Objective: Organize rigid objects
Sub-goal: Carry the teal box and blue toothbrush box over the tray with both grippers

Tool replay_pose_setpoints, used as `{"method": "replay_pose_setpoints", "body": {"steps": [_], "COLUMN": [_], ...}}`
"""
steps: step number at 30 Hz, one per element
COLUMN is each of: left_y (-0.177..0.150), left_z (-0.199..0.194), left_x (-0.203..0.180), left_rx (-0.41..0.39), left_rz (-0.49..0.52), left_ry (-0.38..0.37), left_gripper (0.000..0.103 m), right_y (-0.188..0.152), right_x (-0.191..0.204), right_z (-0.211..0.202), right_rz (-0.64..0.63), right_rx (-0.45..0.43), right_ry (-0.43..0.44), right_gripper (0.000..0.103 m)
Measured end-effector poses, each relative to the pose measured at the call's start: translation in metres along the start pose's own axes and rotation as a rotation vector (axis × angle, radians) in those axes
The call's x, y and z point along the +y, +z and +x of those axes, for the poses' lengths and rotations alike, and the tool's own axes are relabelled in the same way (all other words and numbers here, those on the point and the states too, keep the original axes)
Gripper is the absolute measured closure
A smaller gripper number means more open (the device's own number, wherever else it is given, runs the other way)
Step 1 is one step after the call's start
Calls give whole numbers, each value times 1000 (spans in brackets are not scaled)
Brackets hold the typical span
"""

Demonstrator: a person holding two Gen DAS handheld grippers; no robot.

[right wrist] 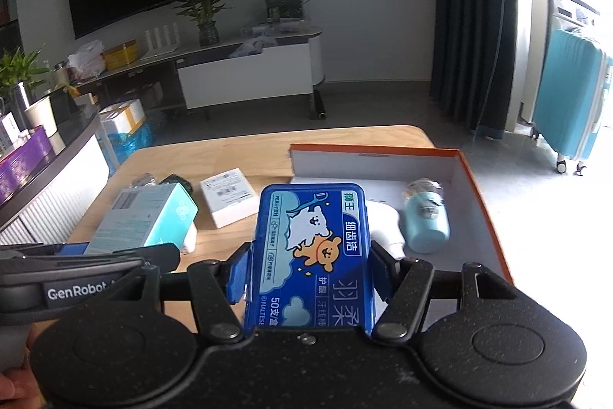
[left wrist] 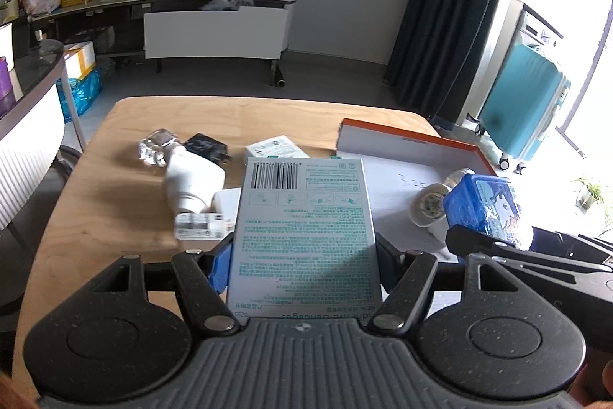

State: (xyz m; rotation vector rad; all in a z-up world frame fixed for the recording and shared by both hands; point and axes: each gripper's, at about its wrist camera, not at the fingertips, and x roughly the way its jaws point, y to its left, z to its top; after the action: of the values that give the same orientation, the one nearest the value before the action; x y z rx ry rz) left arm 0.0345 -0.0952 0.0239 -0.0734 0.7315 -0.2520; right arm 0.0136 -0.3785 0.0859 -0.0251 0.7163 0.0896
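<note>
My left gripper [left wrist: 302, 267] is shut on a pale bandage box [left wrist: 304, 232] printed with green text and a barcode, held above the wooden table [left wrist: 107, 217]. The same bandage box [right wrist: 141, 221] shows at the left of the right wrist view. My right gripper [right wrist: 310, 271] is shut on a blue floss box [right wrist: 312, 255] with cartoon animals; that floss box [left wrist: 484, 207] hangs at the right in the left wrist view. Both are near the orange-edged white tray [right wrist: 482, 186], which holds a light blue bottle [right wrist: 425, 221] and a white object [right wrist: 385, 225].
On the table lie a white bulb-shaped device [left wrist: 191, 183], a clear glass stopper [left wrist: 157, 146], a black charger [left wrist: 207, 146], a small white box [right wrist: 228, 196] and a white adapter [left wrist: 199, 225]. A teal suitcase [right wrist: 574, 94] stands on the floor to the right.
</note>
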Motion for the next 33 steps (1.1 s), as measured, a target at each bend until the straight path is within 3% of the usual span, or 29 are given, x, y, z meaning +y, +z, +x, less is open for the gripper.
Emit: {"method": "replay_pose_setpoints", "body": {"steps": [33], "left_y": [-1], "left_z": [27], "left_x": [-59], "left_rx": [41], "left_rz": [113], "left_ry": [-79], "left_gripper": [32], "right_y": [2], "right_x": [-63], "right_z": [-6], "right_rz": [114], "right_rx": [-47], "right_ry": [-110], "right_gripper": [28]}}
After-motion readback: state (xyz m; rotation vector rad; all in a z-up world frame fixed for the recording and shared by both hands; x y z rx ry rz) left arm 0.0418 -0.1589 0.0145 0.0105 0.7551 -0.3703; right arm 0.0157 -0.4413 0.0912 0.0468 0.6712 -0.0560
